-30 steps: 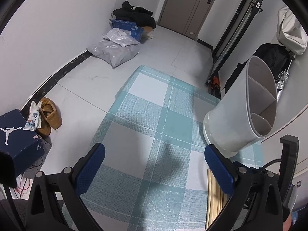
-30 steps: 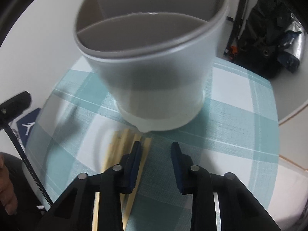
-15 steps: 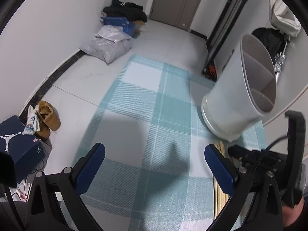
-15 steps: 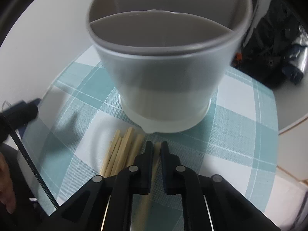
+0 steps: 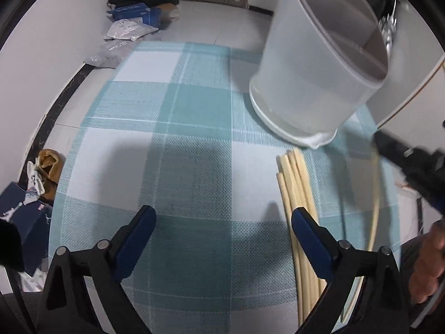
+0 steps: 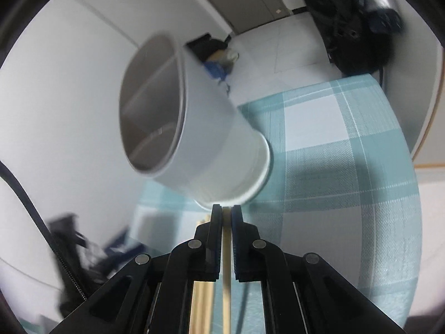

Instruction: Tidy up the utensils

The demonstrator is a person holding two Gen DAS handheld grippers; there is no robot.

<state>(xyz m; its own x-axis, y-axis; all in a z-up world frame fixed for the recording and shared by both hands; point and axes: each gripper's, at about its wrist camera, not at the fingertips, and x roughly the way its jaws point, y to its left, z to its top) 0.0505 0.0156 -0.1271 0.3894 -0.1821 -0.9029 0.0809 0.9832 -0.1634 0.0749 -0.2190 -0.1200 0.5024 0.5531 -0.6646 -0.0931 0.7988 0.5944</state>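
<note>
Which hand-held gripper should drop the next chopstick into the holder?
Right. The right hand-held gripper is already shut on a chopstick, just short of the white holder. The left hand-held gripper is open and empty over the cloth.

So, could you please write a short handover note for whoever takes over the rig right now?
Right gripper: shut on one chopstick, lifted off the cloth.
Left gripper: open, empty, over the checked tablecloth.
Divided white holder: upright on the cloth, no utensils visible inside.
Remaining chopsticks: bundled flat on the cloth beside the holder's base.
Done: one chopstick picked up.
Left: drop it into a holder compartment, then move the rest.
</note>
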